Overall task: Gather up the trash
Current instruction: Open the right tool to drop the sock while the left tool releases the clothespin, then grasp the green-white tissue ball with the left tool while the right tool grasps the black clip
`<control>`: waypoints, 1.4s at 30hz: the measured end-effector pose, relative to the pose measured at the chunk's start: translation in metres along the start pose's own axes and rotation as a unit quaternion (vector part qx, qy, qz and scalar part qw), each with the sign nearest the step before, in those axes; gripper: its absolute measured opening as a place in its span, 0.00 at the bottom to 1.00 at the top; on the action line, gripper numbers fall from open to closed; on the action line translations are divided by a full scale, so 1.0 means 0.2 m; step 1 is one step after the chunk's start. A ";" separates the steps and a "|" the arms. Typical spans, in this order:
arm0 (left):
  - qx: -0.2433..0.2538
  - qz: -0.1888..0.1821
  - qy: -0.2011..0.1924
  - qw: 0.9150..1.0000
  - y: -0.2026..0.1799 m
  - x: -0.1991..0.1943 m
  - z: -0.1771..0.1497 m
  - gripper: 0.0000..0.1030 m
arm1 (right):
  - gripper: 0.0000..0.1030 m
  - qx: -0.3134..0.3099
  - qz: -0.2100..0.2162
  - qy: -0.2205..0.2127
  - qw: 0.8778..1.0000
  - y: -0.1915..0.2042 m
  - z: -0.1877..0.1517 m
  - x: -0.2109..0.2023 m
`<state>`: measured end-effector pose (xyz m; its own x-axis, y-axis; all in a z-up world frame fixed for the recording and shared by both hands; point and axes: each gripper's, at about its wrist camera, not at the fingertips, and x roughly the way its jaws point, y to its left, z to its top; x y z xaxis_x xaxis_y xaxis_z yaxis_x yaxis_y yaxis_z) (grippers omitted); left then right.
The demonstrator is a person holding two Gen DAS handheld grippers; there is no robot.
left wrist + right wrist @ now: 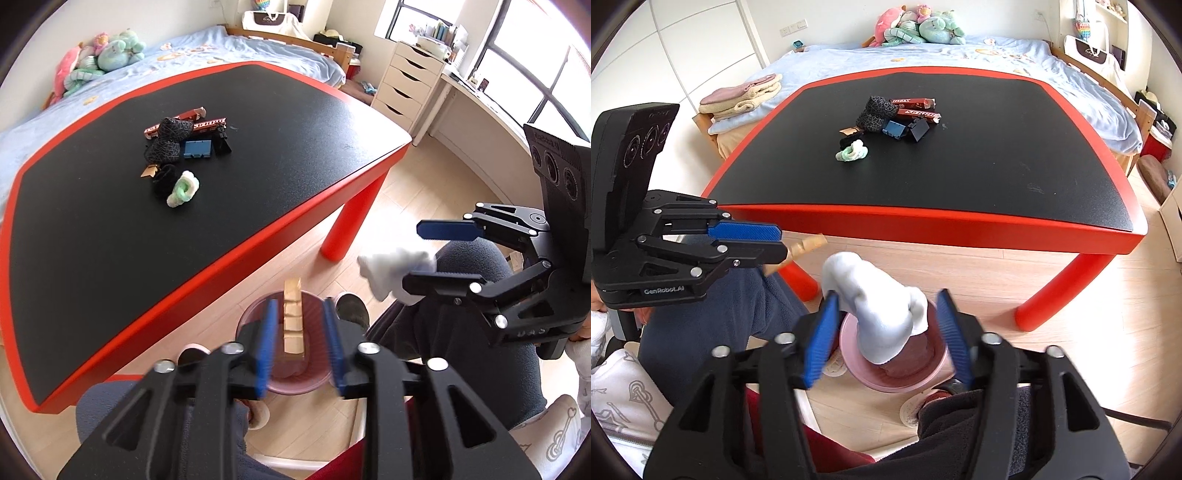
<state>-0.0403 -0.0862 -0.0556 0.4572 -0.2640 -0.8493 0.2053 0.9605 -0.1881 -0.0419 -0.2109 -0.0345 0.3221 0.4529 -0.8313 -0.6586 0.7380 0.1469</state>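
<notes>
Left wrist view: our left tongs (300, 326) stand spread around a tan wrapper (293, 317), our right tongs (886, 338) spread around white tissue (882, 310), both over the pink bin (934, 373). We judge the task midway, since a pile of scraps (184, 147) waits on the far table (277, 184).

Matt black tabletop (960, 177), glossy red rim (923, 223)

Both tools look alike: the left gripper (301, 345) and the right gripper (886, 338) have black linkage arms joined by round silver screws, each ending in two ribbed blue pads. Behind the right gripper's linkage stands a black block with three round lenses, and white lettering marks its base. The person wears dark blue fleece trousers (476, 266) and a white printed sleeve (620, 391)
</notes>
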 end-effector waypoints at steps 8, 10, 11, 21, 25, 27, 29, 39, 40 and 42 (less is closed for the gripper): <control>-0.030 0.018 -0.013 0.999 0.06 -0.02 -0.01 0.89 | 0.89 0.017 -0.007 0.006 1.000 -0.03 -0.01 0.01; -0.032 0.020 -0.015 0.999 0.07 -0.03 0.00 0.92 | 0.90 0.022 -0.008 0.005 1.000 -0.04 -0.01 0.01; -0.033 0.021 -0.017 0.999 0.07 -0.03 0.00 0.92 | 0.90 0.023 -0.008 0.005 1.000 -0.04 -0.01 0.02; -0.046 0.032 -0.024 0.998 0.13 -0.07 0.00 0.92 | 0.91 0.030 -0.006 0.001 1.000 -0.04 0.02 0.01; -0.050 0.034 -0.027 0.998 0.16 -0.08 0.02 0.92 | 0.92 0.032 -0.007 0.003 0.999 -0.04 0.04 0.01; -0.052 0.036 -0.031 0.998 0.17 -0.09 0.04 0.92 | 0.93 0.033 -0.008 0.001 0.999 -0.04 0.06 0.00; -0.052 0.038 -0.035 0.997 0.17 -0.10 0.05 0.92 | 0.93 0.033 -0.010 -0.002 0.999 -0.05 0.08 0.00; -0.051 0.043 -0.039 0.997 0.24 -0.08 0.16 0.92 | 0.95 0.022 -0.017 -0.017 0.999 -0.07 0.27 0.00; -0.051 0.043 -0.039 0.997 0.24 -0.08 0.17 0.92 | 0.95 0.022 -0.018 -0.018 0.999 -0.07 0.29 0.01; -0.050 0.043 -0.039 0.997 0.26 -0.06 0.20 0.92 | 0.95 0.024 -0.017 -0.020 0.999 -0.09 0.34 0.02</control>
<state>-0.0013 -0.0373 -0.0353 0.5362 -0.1825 -0.8241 0.0767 0.9828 -0.1677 0.0181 -0.1881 -0.0043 0.3709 0.4464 -0.8144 -0.6145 0.7754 0.1451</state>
